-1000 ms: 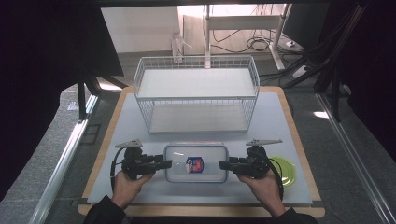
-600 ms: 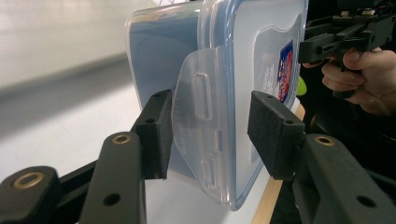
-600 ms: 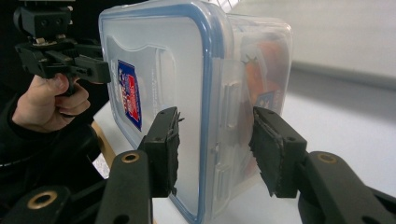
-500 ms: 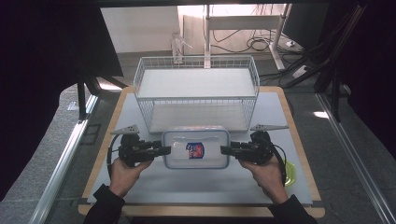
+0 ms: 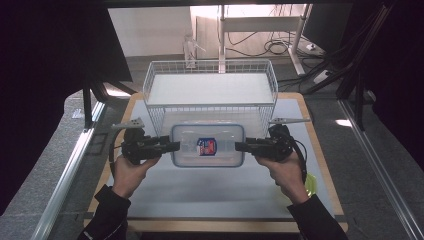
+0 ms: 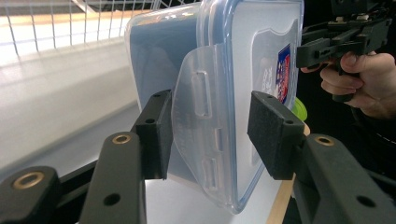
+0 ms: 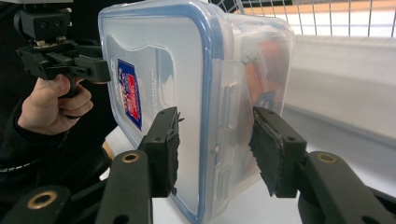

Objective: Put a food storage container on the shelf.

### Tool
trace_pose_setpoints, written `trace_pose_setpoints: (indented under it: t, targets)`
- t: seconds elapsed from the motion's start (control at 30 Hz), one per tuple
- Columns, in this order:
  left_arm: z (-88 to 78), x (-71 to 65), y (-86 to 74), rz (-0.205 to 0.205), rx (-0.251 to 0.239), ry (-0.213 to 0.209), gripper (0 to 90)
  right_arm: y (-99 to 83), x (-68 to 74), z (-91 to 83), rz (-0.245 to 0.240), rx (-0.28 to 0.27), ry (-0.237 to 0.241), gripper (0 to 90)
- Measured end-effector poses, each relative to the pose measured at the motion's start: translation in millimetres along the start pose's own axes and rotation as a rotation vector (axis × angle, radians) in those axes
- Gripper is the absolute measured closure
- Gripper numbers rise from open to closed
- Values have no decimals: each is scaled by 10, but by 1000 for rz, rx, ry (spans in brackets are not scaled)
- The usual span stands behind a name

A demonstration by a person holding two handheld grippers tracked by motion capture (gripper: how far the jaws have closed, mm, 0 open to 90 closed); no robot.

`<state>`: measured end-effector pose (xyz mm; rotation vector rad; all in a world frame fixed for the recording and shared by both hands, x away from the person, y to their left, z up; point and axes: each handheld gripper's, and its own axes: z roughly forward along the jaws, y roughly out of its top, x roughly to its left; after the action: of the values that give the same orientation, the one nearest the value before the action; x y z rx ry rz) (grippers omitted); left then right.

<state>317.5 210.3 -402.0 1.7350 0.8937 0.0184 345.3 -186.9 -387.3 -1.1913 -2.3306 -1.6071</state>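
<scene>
A clear plastic container (image 5: 207, 145) with a blue-rimmed lid and a red and blue label hangs above the white table (image 5: 210, 195), just in front of the wire basket (image 5: 150, 82). My left gripper (image 5: 172, 146) is shut on its left short end and my right gripper (image 5: 239, 146) on its right short end. In the left gripper view the pads (image 6: 156, 135) clamp the container (image 6: 224, 70) across its latch flap. The right gripper view has the jaws squeezing the other latch end of the container (image 7: 163, 56), with the left gripper (image 7: 100, 70) beyond it.
The white wire basket stands at the back of the table with its open top facing up. A yellow-green object (image 5: 311, 186) lies on the table under my right forearm. Dark floor and metal rails flank the wooden-edged table.
Both grippers have risen and moved away from me toward the basket, carrying the container up off the table. The jaws have kept their grip.
</scene>
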Motion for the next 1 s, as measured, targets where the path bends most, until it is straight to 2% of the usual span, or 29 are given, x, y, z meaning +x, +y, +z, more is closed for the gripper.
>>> trace_pose_setpoints:
  t: [0.27, 0.43, 1.0]
  targets:
    - [-33, 20, 234, 16, -27, -5, 515, 278, 49, -49, -40, -26, -12, 537]
    - [-19, 62, 366, 7, -43, -10, 515, 460, 61, -78, -55, -28, -27, 537]
    - [-46, 181, 921, 25, -77, 10, 515, 1019, -47, -65, -37, -99, -11, 537]
